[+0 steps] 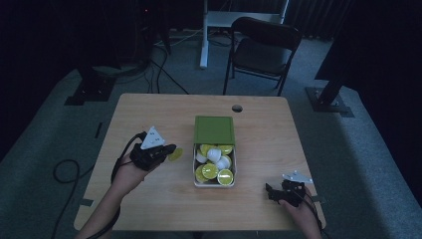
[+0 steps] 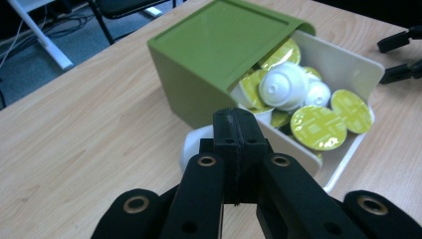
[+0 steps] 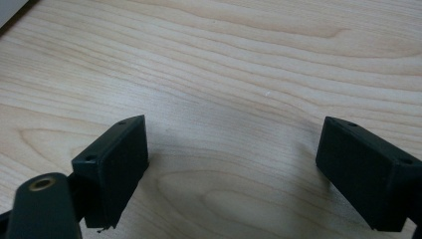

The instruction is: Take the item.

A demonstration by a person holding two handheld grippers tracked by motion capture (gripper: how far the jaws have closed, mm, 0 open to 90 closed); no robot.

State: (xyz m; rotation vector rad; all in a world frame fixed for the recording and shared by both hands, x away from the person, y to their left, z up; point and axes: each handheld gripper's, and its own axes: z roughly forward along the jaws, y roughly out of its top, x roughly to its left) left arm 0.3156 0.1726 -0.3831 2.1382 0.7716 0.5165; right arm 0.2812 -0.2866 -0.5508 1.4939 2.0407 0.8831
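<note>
While the left gripper hangs just left of the white tray, its two jaws are pressed flat together in the left gripper view, with a capsule pinched at their tip: the high view shows its yellow-green foil disc poking out beside the tray's left wall, and the left gripper view shows a white, rounded bit of it peeking out from under the closed jaws. That gripper lies roughly level and points right, toward the tray, with its grey three-cornered plate on top; the left hand holds it from behind, the forearm running up from the bottom edge of the high view at a slant. The tray sits near the middle of the wooden table and is heaped with more capsules, some foil side up, some showing their white domes, and a green lid rests tilted over its far end. The right gripper sits low near the table's front right corner, well apart from the tray, pointing left. Its jaws stand wide apart in the right gripper view, with nothing but bare wood between them. The right hand grips it from behind, the wrist coming in at the bottom right.
</note>
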